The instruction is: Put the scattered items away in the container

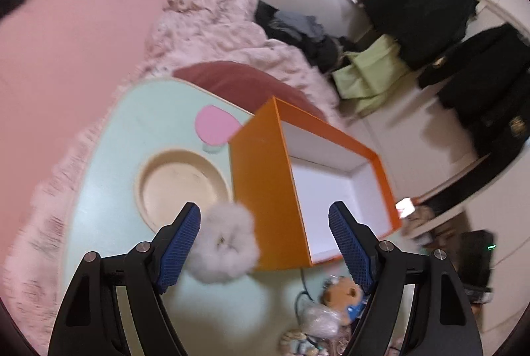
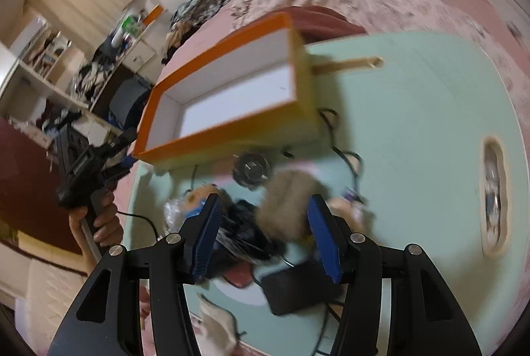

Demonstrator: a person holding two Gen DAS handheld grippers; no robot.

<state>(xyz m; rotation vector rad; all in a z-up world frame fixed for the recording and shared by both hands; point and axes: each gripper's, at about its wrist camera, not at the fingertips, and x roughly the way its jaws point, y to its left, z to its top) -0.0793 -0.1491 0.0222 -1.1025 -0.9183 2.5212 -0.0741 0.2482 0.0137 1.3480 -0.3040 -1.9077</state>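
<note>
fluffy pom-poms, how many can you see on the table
2. A white pom-pom sits between the open left gripper fingers, beside the orange box. A brown pom-pom lies by the right gripper. Clutter may hide more.

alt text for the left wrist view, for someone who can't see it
The left gripper is open above a mint-green table, with a fluffy white pom-pom beside one pad. Just beyond stands an empty orange box with a white interior, next to a round recess in the tabletop.

1. Soft, even indoor light; both views are moderately bright.
2. Fisheye bending curves the edges into dark corners.
3. Motion blur smears the clutter point(image 2: 245, 233) between the right gripper's point(image 2: 265, 235) fingers.
4. The orange box point(image 1: 265, 177) ahead of the left gripper point(image 1: 265, 243) stays fairly sharp.
</note>
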